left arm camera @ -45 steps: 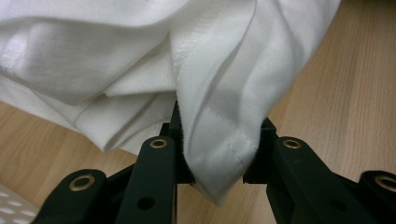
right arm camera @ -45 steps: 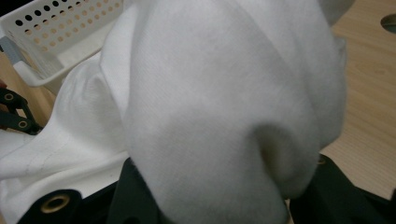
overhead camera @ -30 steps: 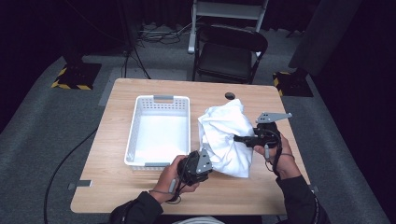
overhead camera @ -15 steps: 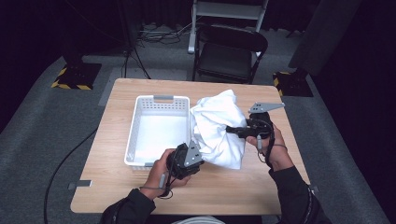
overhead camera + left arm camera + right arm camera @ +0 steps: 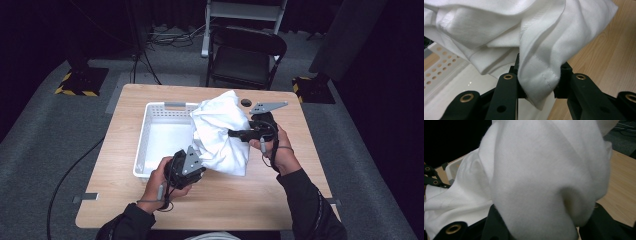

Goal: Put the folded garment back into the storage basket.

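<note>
A white cloth (image 5: 220,132) hangs bunched between my two grippers, draped over the right rim of the white perforated basket (image 5: 160,107). My left gripper (image 5: 194,167) is at the cloth's lower left corner, near the basket's front right corner. In the left gripper view it (image 5: 539,83) is shut on the cloth's hemmed edge (image 5: 536,75). My right gripper (image 5: 234,134) is shut on the cloth's right side, above the table. In the right gripper view the cloth (image 5: 544,182) bulges over the jaws and hides their tips.
The wooden table (image 5: 240,200) has bare wood in front and at the right. A small dark hole (image 5: 246,102) lies near the far edge. A black folding chair (image 5: 247,57) stands behind the table. The basket's floor (image 5: 451,100) is bare.
Both hands have carried the cloth left, away from me and slightly up. The cloth now overlaps the basket's right side instead of lying on the table beside it.
</note>
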`<state>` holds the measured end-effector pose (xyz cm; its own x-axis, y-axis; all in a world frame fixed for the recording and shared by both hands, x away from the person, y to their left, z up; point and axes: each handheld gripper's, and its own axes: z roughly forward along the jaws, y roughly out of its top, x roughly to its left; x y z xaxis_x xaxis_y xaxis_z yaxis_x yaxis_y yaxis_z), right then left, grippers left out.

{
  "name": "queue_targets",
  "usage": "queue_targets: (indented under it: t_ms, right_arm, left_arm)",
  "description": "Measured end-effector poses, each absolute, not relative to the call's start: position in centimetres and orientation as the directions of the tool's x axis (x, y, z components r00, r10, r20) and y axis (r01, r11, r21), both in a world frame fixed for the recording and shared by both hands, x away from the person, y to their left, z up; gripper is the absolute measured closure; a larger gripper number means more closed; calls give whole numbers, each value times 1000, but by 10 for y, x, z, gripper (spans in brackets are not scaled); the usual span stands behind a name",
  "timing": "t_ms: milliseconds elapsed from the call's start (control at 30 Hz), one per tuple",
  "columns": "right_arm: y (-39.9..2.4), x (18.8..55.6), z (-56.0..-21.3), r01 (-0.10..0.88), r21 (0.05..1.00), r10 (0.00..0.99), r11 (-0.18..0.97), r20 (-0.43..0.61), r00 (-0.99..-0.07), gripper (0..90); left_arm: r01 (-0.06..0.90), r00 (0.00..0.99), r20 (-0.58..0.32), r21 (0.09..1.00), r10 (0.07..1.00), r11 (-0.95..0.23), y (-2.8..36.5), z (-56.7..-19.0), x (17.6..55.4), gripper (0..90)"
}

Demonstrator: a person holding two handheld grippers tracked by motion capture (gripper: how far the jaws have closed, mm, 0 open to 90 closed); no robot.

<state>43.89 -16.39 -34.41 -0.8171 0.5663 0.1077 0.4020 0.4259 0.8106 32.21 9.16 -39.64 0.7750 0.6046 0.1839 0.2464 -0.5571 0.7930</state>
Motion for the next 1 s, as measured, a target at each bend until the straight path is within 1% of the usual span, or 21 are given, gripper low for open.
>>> queue_targets:
  t_ms: [267, 800, 1000]
  right_arm:
    - [-137, 445, -340, 389, 810, 544, 439, 105, -833, 585]
    - [-91, 454, -346, 379, 801, 512, 463, 107, -852, 584]
    - [-77, 458, -350, 384, 792, 507, 475, 110, -855, 584]
  left_arm:
    - [270, 741, 179, 803, 648, -531, 114, -396, 319, 701]
    - [321, 678, 148, 822, 720, -470, 152, -403, 314, 701]
    - [332, 656, 167, 813, 737, -479, 159, -407, 313, 700]
